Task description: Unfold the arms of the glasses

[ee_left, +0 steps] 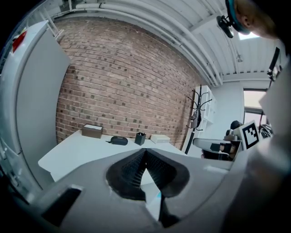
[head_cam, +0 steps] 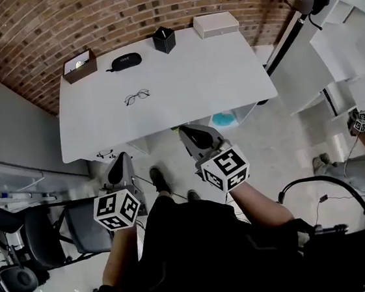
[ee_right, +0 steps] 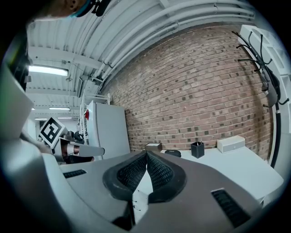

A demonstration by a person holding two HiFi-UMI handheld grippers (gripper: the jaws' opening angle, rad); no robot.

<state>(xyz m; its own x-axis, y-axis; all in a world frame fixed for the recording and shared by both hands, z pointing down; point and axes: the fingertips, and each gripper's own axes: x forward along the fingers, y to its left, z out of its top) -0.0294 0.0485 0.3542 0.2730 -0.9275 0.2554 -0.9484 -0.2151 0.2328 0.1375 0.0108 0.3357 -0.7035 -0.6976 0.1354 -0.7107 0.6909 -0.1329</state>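
My left claw [ee_left: 145, 151] and right claw [ee_right: 146, 154] are both closed and empty. Only the head view shows the glasses [head_cam: 137, 97] on the worktop [head_cam: 226, 71]. The print on the glasses case [head_cam: 124, 61] is too small to read.

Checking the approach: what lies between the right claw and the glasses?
Only bare table, in the head view, between right claw and glasses.

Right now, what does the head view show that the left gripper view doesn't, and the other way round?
Only the head view: the glasses lying on the white table, and the person's shoes on the floor. Only the left gripper view: the left tool with its jaws close up, shut on nothing, plus ceiling pipes and a coat rack. Both: the table, brown box, black case, black cup, white box and brick wall.
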